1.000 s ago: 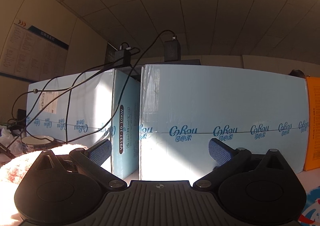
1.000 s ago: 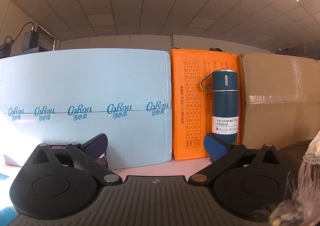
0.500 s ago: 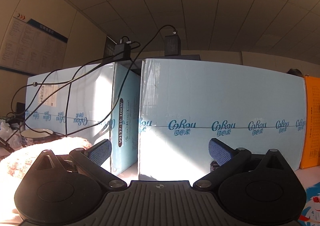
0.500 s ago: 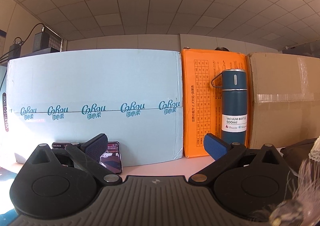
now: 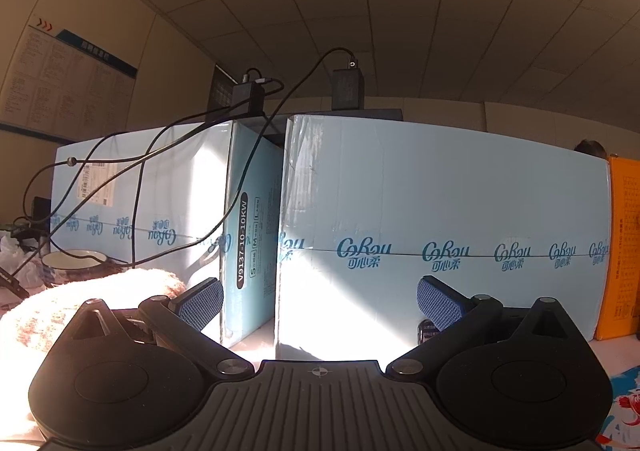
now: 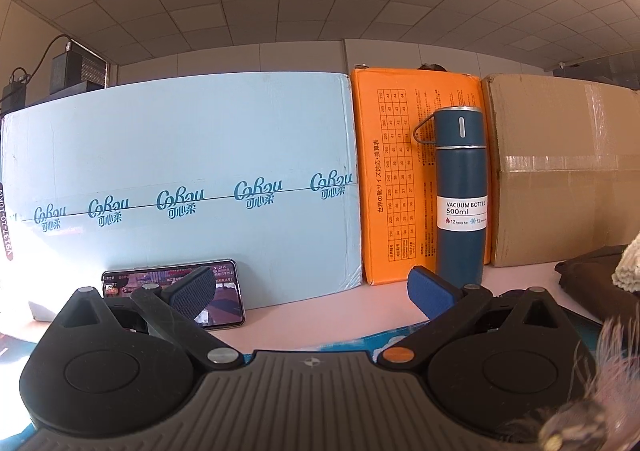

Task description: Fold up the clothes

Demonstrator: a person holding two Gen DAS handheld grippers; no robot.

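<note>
- Before the left gripper (image 5: 319, 301), fingers spread wide and empty, stand two light-blue cartons (image 5: 440, 219).
- Pale fuzzy garment (image 5: 80, 303): heaped at lower left, beside the left finger.
- Right gripper (image 6: 310, 291): fingers wide apart, holding nothing.
- Phone (image 6: 224, 283): leaning on a blue carton.
- Vacuum bottle (image 6: 460, 195): upright against the orange box (image 6: 384, 179).
- Dark clothing (image 6: 584, 275): lying at far right.
</note>
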